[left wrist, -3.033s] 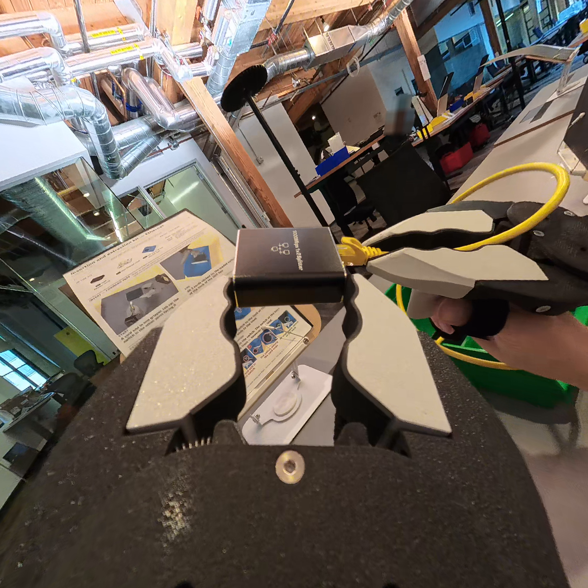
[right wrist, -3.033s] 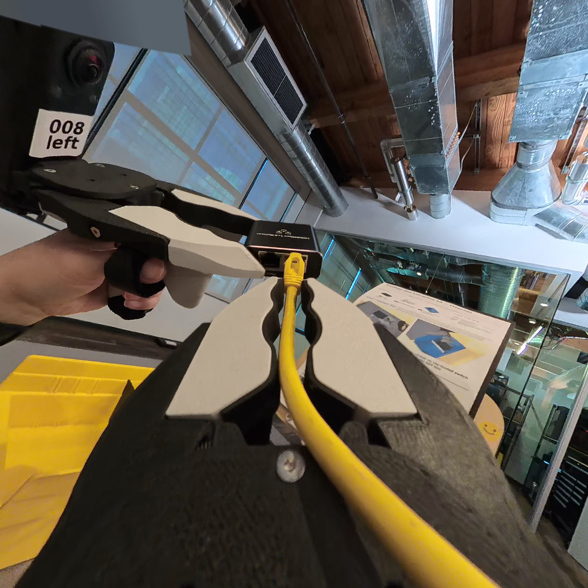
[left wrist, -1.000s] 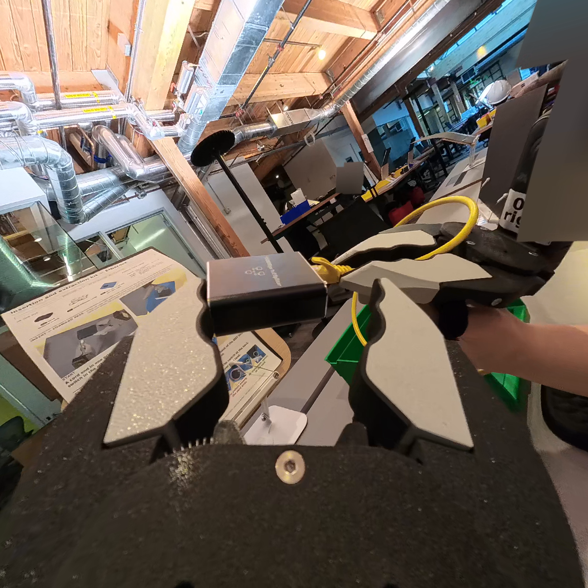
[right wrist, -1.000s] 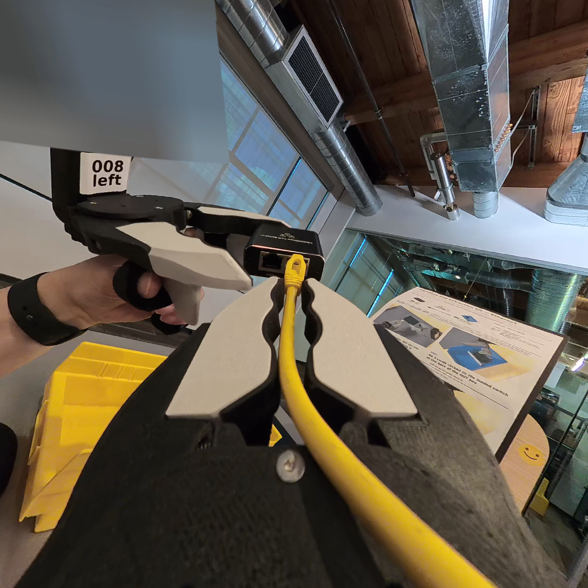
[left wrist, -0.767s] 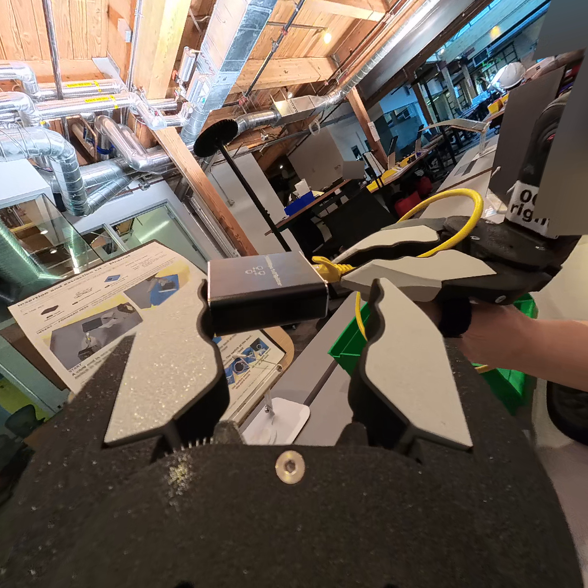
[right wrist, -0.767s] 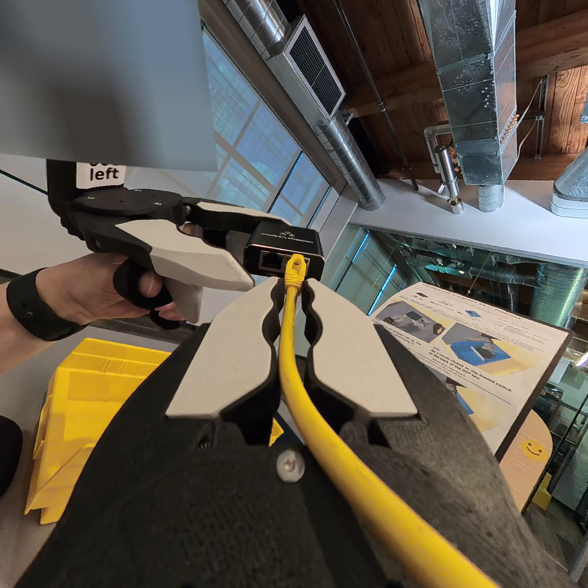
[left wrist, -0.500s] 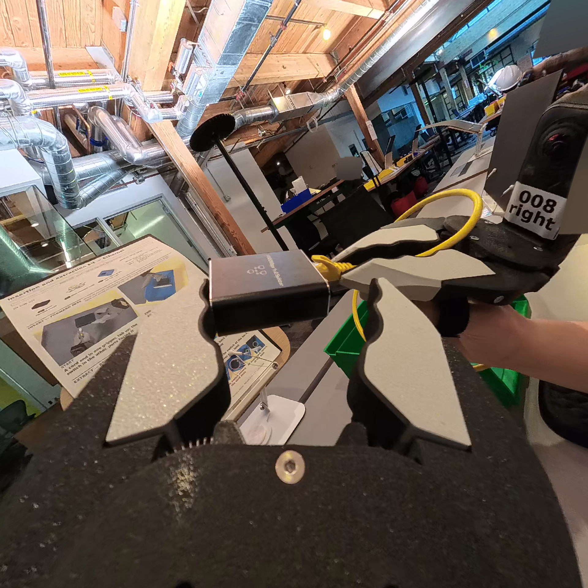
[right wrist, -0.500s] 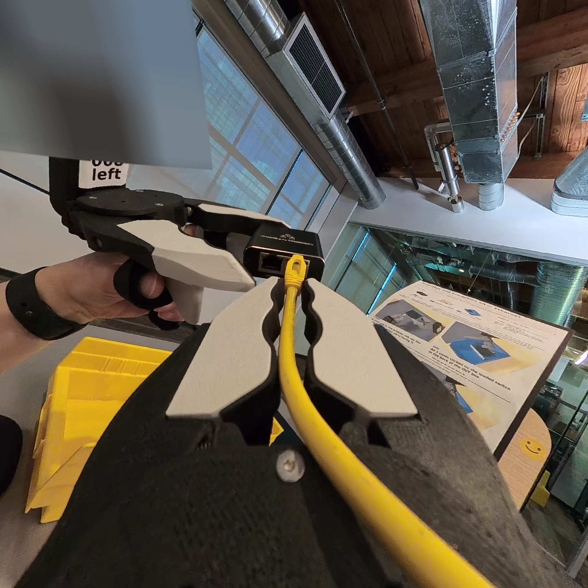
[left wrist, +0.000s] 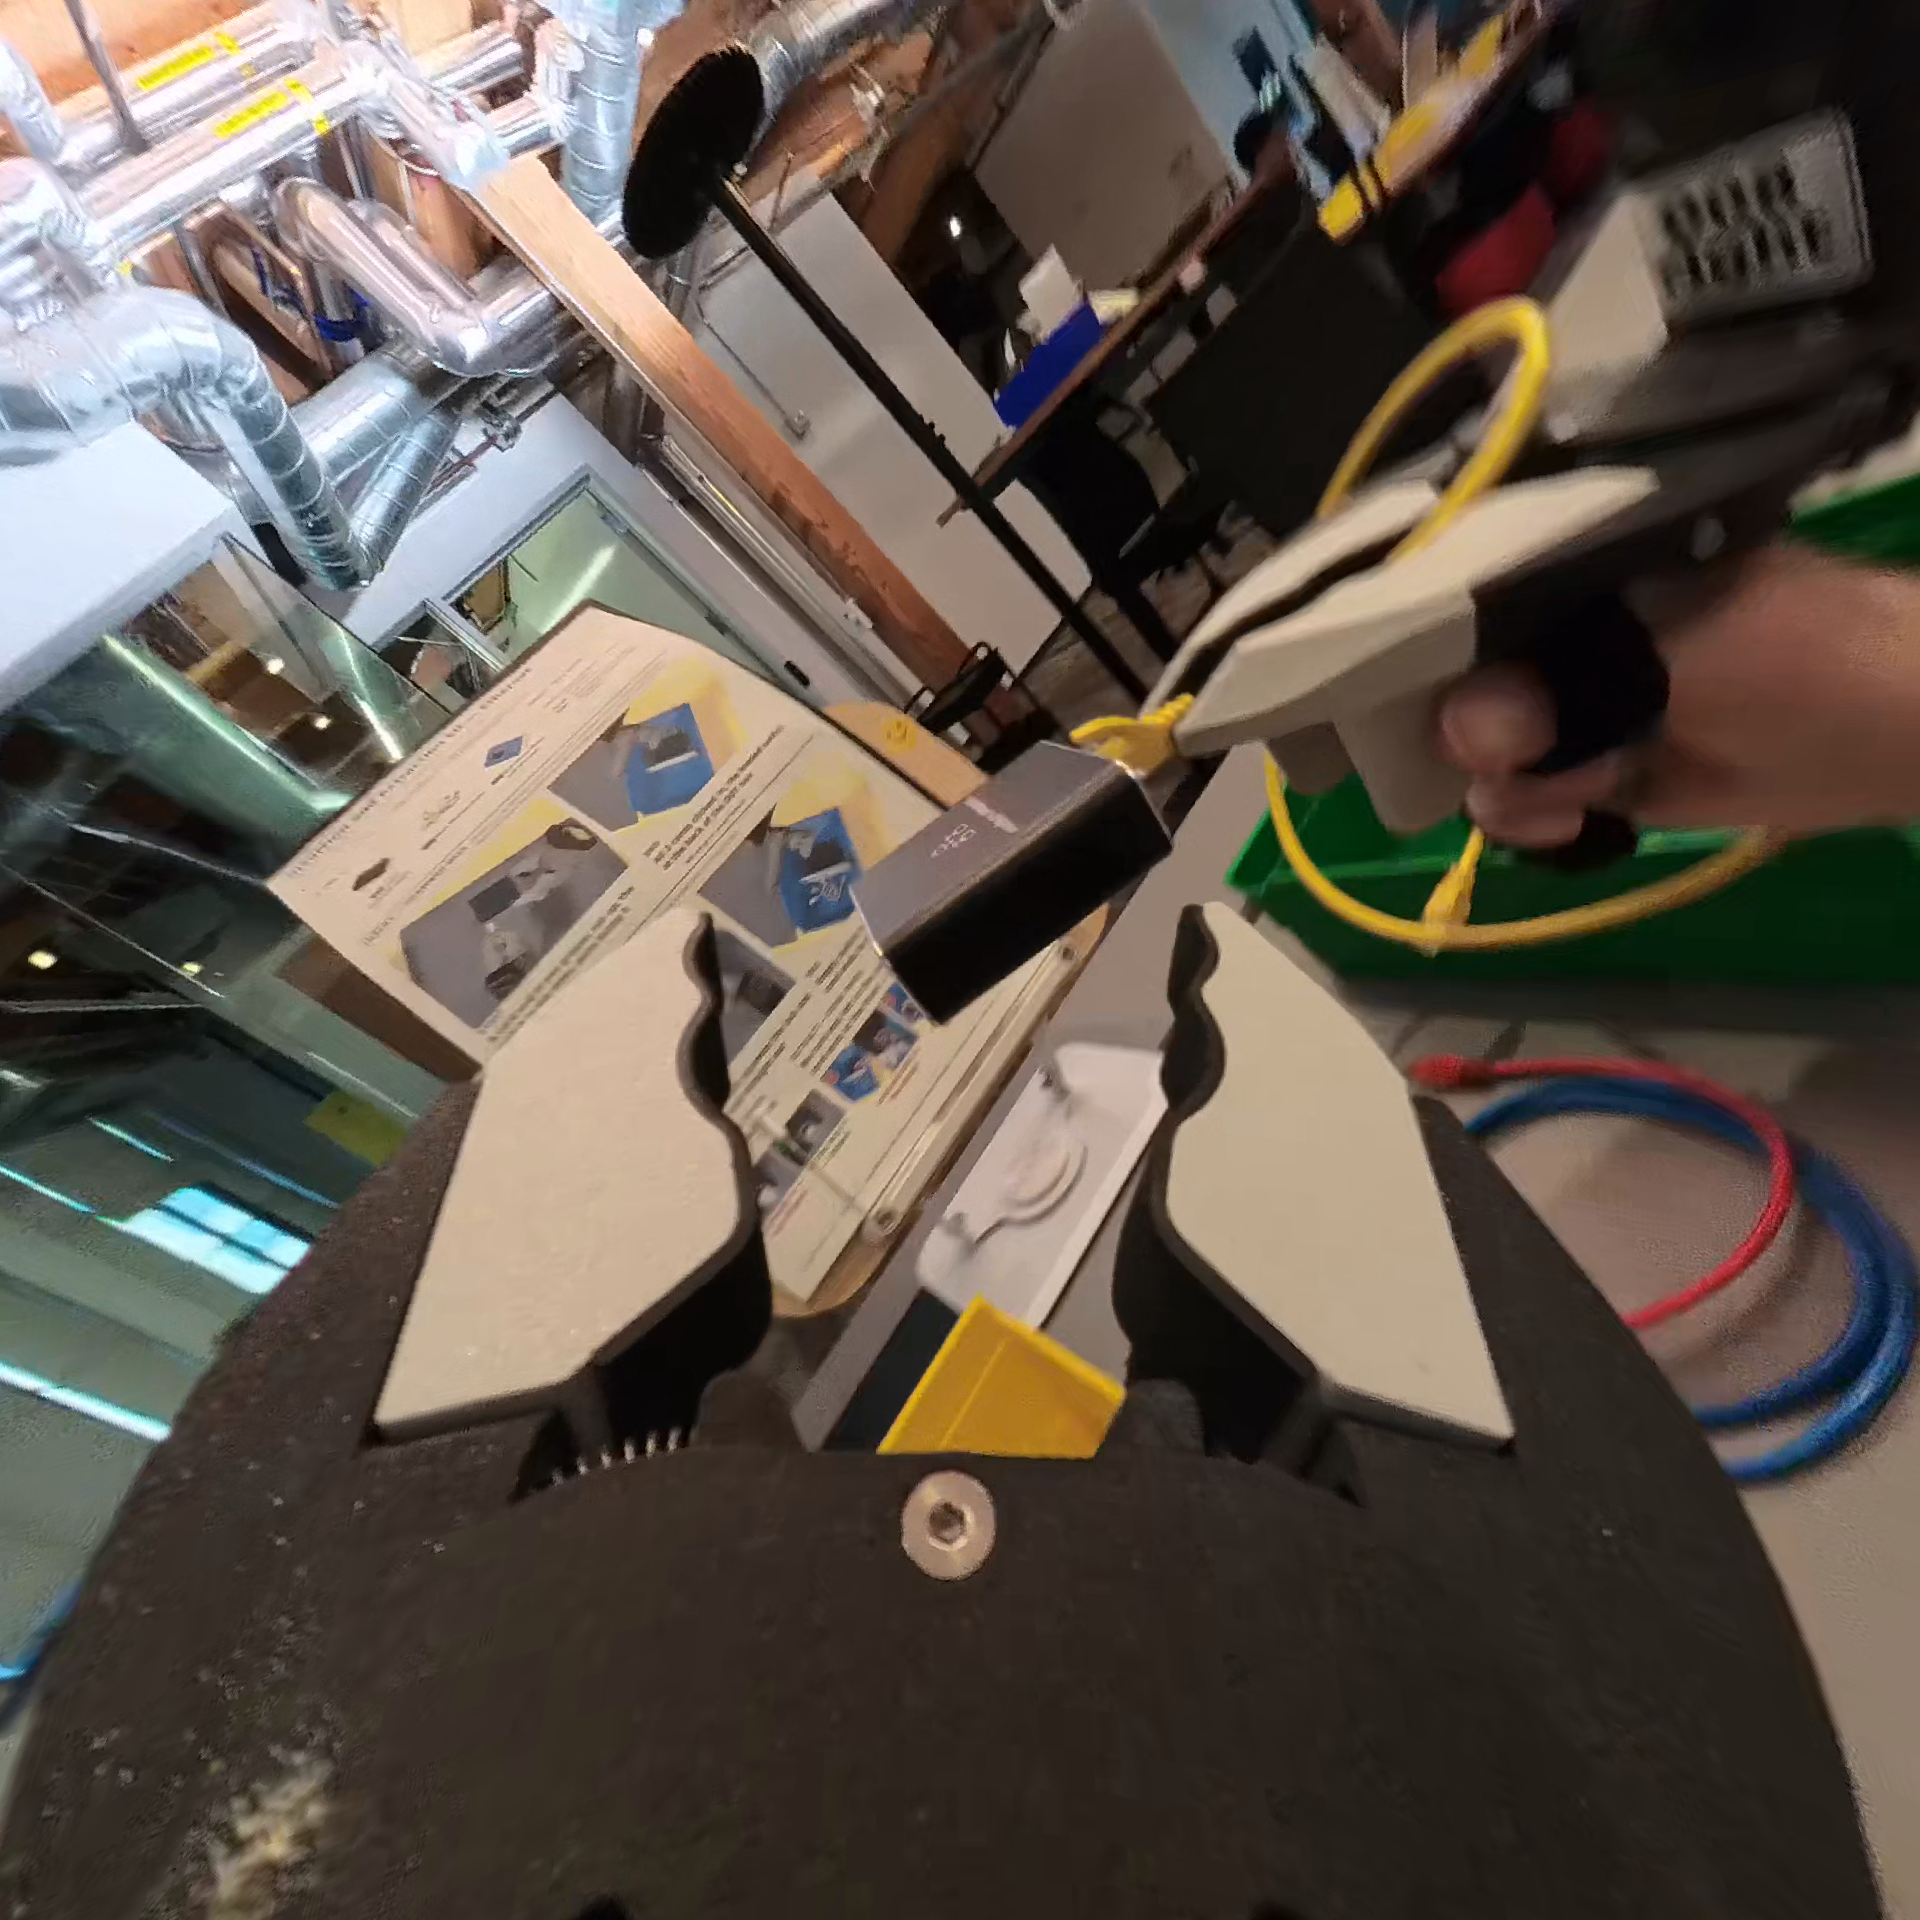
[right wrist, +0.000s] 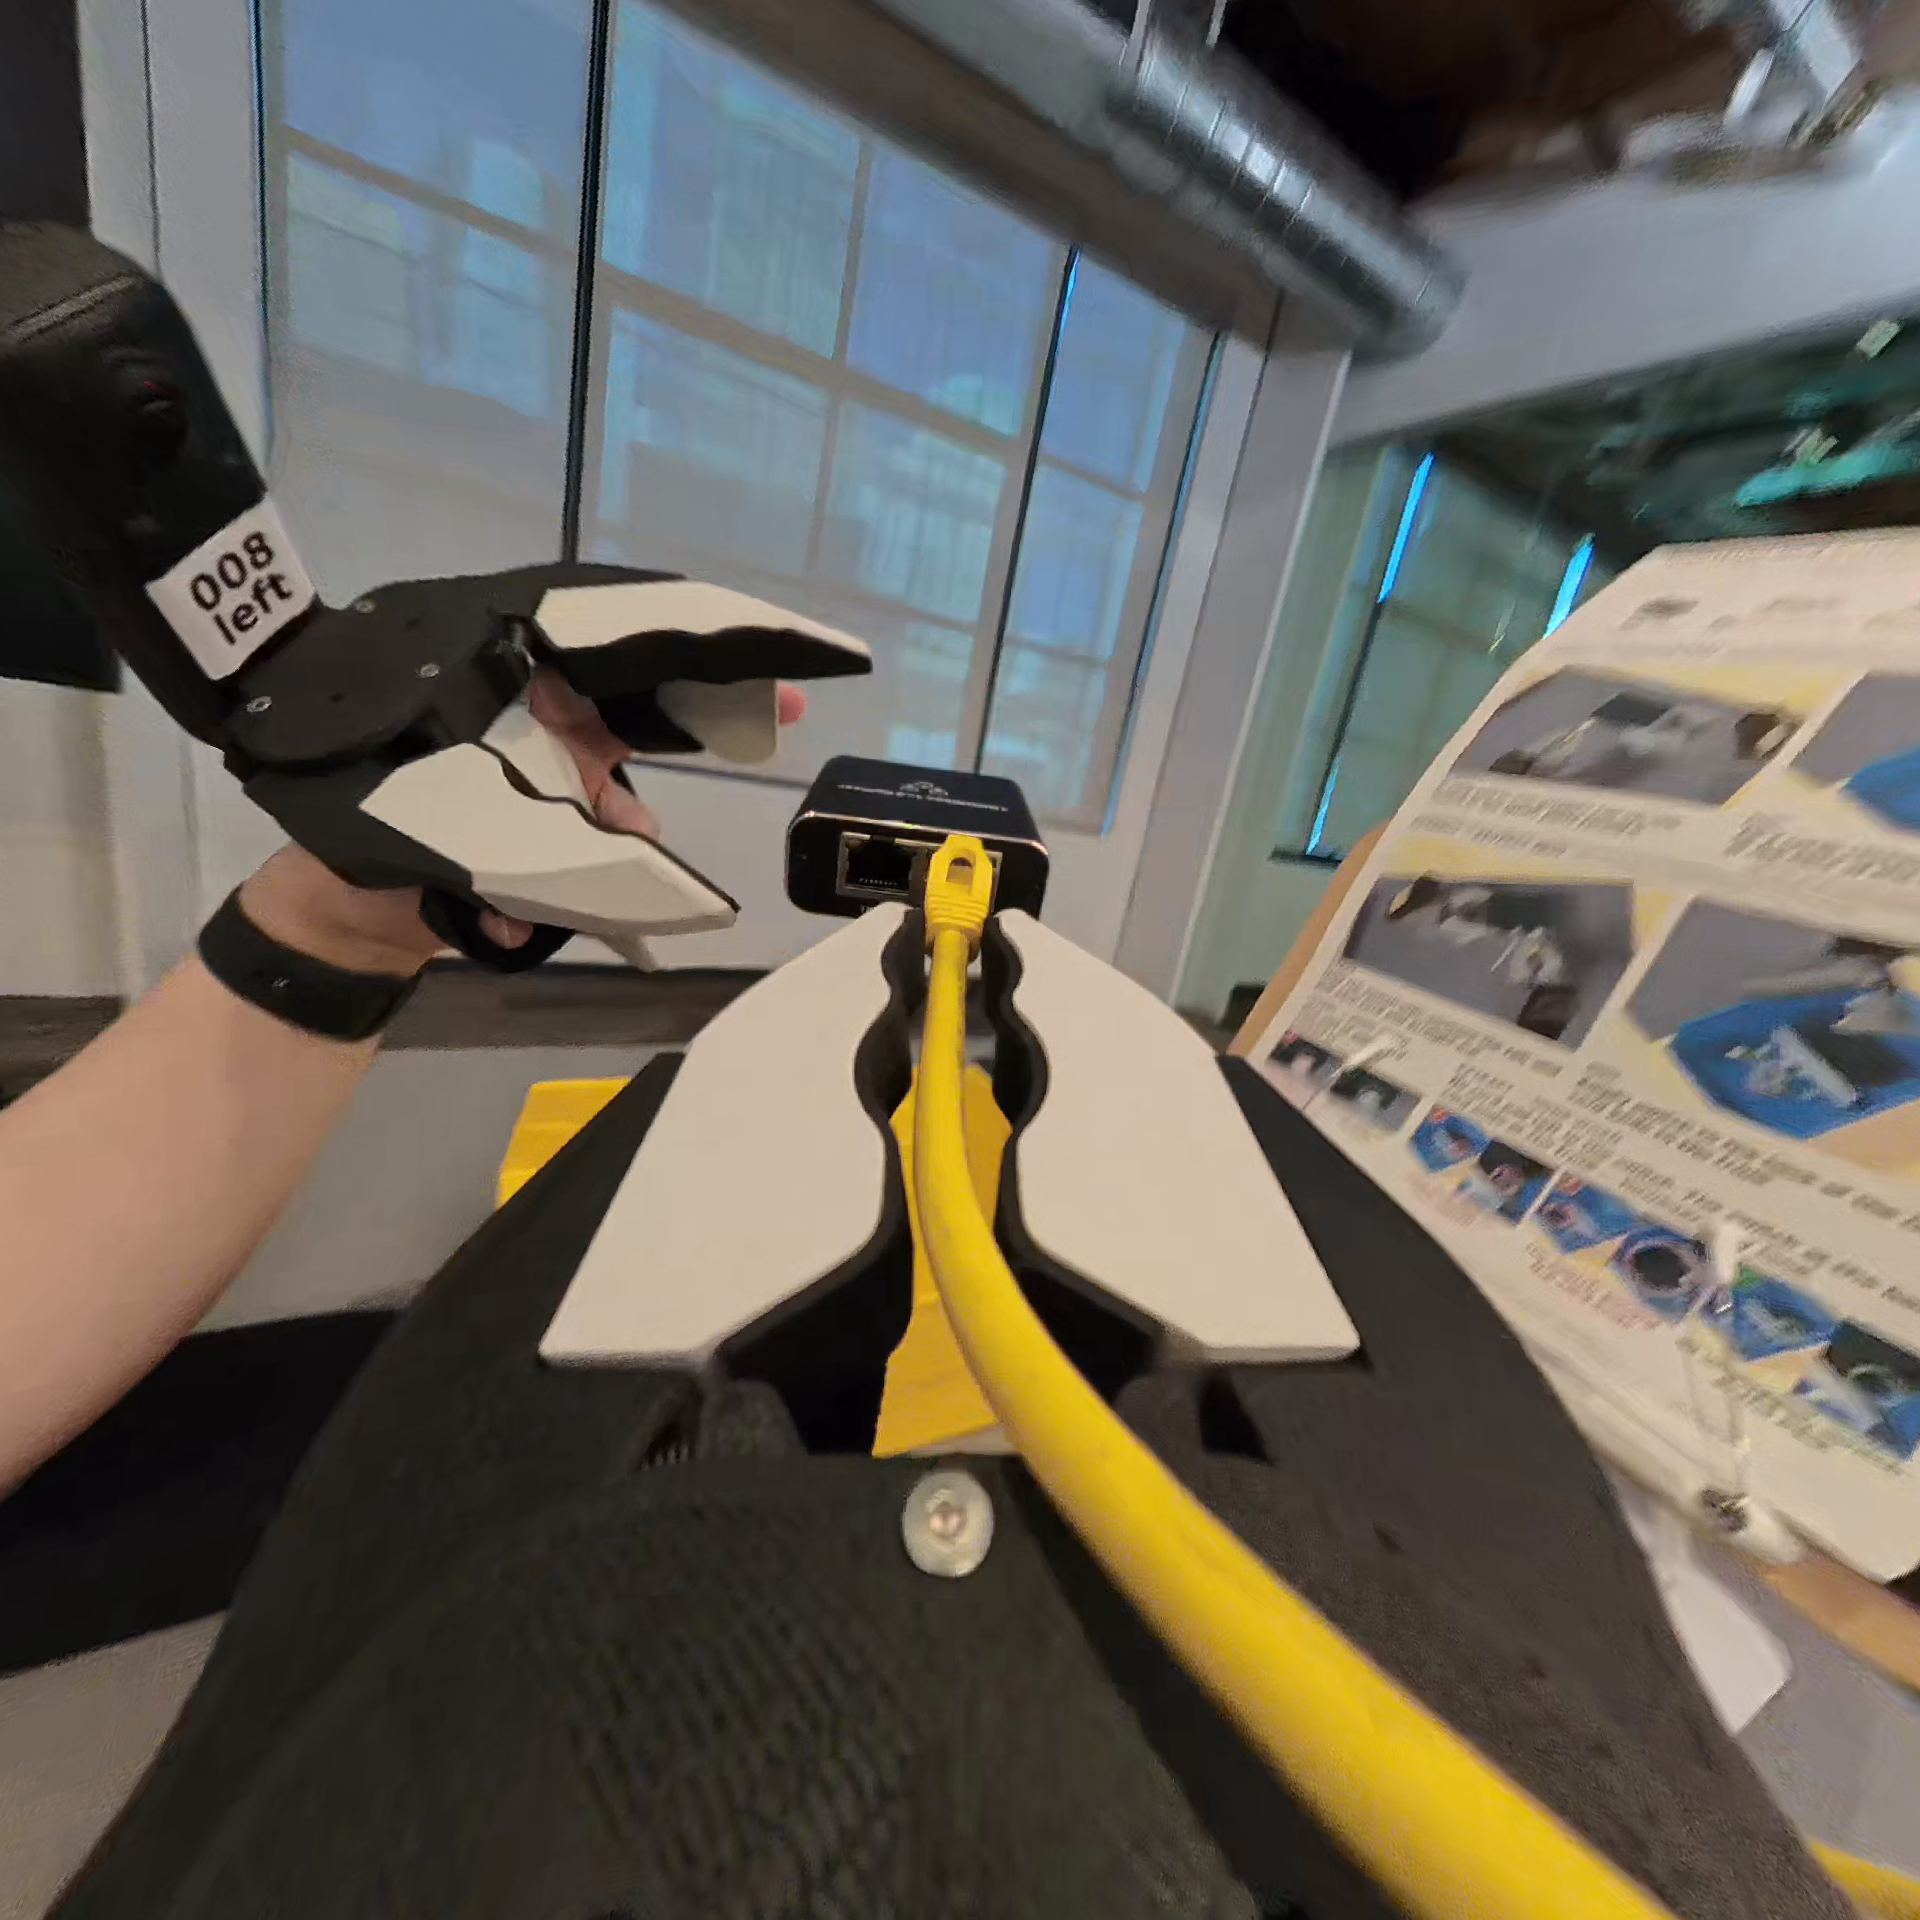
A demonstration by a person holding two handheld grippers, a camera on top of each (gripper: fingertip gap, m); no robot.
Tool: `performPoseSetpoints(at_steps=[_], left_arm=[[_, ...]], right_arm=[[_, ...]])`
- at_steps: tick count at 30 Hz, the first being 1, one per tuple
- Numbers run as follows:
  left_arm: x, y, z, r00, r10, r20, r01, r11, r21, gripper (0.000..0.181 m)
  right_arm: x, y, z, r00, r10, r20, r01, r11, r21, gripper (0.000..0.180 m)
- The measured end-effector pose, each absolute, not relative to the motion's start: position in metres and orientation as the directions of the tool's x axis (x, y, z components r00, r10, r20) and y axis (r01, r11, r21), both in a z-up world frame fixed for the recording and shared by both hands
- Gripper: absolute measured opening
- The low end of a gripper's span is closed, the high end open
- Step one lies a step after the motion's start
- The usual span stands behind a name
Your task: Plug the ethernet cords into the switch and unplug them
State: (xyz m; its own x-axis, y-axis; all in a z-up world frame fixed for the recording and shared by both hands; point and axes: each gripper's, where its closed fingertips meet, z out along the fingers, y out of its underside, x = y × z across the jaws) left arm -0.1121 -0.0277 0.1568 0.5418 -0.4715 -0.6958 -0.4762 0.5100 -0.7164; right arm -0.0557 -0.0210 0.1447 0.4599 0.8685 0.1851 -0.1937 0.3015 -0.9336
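- Workshop ceiling of wood beams and silver ducts overhead in our left wrist view; tall windows [right wrist: 831,395] fill the back of our right wrist view.
- Grey tabletop [left wrist: 1621,1174] below us, with a green bin [left wrist: 1621,904] at its far side and a yellow bin [left wrist: 997,1392] close under our left tool.
- Red cable [left wrist: 1756,1184] and blue cable [left wrist: 1860,1340] lie coiled together on the table, right of our left gripper.
- Instruction poster [left wrist: 665,862] stands propped at the table edge, just beyond the switch.
- Our left gripper [left wrist: 940,997] is spread wide with nothing between its fingers; the right wrist view shows the same tool [right wrist: 800,790] splayed, apart from the switch.
- Switch [left wrist: 1013,883], a small black box, sits tilted in the air past our left fingertips, touching neither pad; open room on both sides of it.
- Our right gripper [right wrist: 951,935] is clamped narrow on the yellow cable [right wrist: 1039,1299], just behind its plug [right wrist: 956,873].
- That plug is seated in the switch's [right wrist: 914,842] right port; the left port beside it is open.
- Yellow cable [left wrist: 1455,436] loops up behind the right gripper [left wrist: 1184,707] and down in front of the green bin, its free end dangling there.
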Motion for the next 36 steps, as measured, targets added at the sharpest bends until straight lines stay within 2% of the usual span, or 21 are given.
performPoseSetpoints(at_steps=[2,6,11,15,18,25,32,36], left_arm=[[-0.118,-0.021,0.14,0.479,-0.433,-0.764,-0.587,0.489,-0.645,0.079],[-0.114,-0.005,0.109,0.409,-0.488,-0.772,-0.674,0.408,-0.615,0.074],[-0.108,-0.007,0.101,0.38,-0.557,-0.739,-0.651,0.407,-0.641,0.07],[-0.111,-0.014,0.106,0.386,-0.581,-0.716,-0.615,0.416,-0.669,0.068],[-0.113,-0.014,0.105,0.38,-0.585,-0.716,-0.621,0.412,-0.667,0.067],[-0.105,-0.015,0.098,0.342,-0.602,-0.721,-0.636,0.417,-0.65,0.066],[-0.098,-0.011,0.087,0.312,-0.618,-0.722,-0.662,0.404,-0.632,0.066],[-0.097,-0.007,0.079,0.302,-0.633,-0.712,-0.678,0.382,-0.628,0.066]], right_arm=[[-0.061,-0.013,0.133,0.418,0.901,0.113,-0.154,0.193,-0.969,0.011],[-0.071,-0.002,0.107,0.352,0.936,-0.013,-0.069,0.012,-0.998,0.012],[-0.085,0.018,0.051,0.311,0.94,-0.138,0.081,-0.171,-0.982,0.012],[-0.096,0.028,0.011,0.251,0.913,-0.321,0.104,-0.355,-0.929,0.012],[-0.095,0.04,-0.014,0.29,0.87,-0.399,0.124,-0.448,-0.885,0.012],[-0.08,0.079,-0.068,0.544,0.799,-0.256,0.213,-0.427,-0.879,0.012],[-0.072,0.093,-0.101,0.6,0.777,-0.189,0.288,-0.43,-0.856,0.012],[-0.068,0.097,-0.104,0.604,0.774,-0.19,0.275,-0.426,-0.862,0.012]])
